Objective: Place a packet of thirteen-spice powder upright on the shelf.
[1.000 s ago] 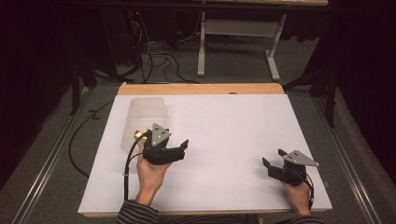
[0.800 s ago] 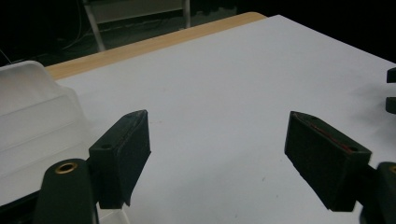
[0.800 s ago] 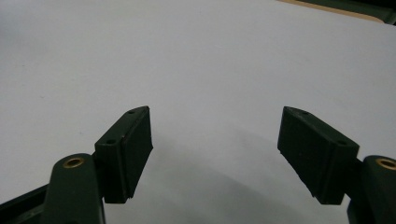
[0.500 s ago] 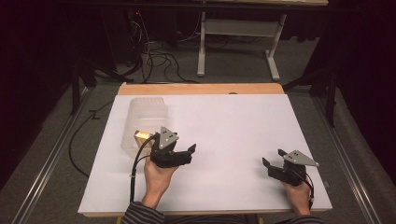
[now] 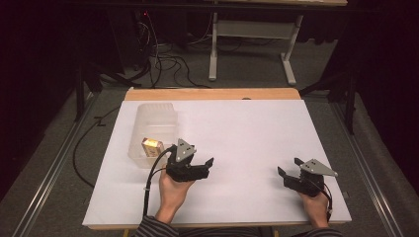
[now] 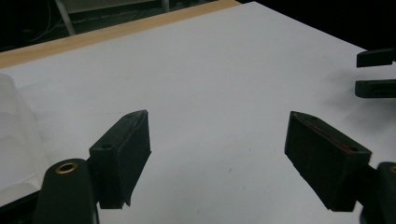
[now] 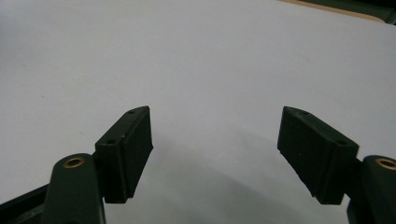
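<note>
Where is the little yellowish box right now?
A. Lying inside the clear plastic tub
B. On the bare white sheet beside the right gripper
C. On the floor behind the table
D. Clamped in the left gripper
A: the small box lies in the clear tub, while the left gripper is open and holds nothing.

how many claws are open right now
2. The left claw is open beside the clear plastic tub, nothing between its jaws. The right claw is open over the white table cover, also holding nothing.
</note>
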### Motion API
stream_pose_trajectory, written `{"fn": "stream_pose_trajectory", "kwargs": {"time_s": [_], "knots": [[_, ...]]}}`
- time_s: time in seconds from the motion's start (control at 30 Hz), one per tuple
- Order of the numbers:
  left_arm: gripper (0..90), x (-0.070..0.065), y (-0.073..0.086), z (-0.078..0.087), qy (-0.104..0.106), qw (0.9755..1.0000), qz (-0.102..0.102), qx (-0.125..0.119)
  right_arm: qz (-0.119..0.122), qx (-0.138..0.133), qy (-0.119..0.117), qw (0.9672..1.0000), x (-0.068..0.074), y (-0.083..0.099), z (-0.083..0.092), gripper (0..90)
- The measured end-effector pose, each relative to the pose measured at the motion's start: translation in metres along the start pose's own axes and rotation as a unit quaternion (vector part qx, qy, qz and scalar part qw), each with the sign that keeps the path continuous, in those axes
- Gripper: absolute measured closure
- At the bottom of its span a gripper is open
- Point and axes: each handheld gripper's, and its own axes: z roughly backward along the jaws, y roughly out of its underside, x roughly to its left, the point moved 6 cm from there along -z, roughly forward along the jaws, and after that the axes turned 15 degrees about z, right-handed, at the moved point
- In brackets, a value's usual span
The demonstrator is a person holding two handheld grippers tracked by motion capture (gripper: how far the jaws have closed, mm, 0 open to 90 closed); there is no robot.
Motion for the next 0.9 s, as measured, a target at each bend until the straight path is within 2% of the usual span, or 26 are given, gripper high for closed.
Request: {"fn": "stream_pose_trajectory", "kwargs": {"time_s": [0.4,0.67,0.9], "knots": [[22.7,-0.002,0.008,-0.007,0.007,0.9999,0.009,0.005,0.0,0.0,0.0,1.0,0.0,0.0,0.0,26.7],[22.8,-0.004,0.016,-0.016,0.003,0.9998,-0.003,0.021,0.0,0.001,0.001,1.0,0.0,0.0,0.0,26.7],[22.8,-0.004,0.023,-0.022,0.003,0.9996,0.005,0.028,0.002,0.002,0.001,1.0,0.0,0.0,0.0,26.8]]}}
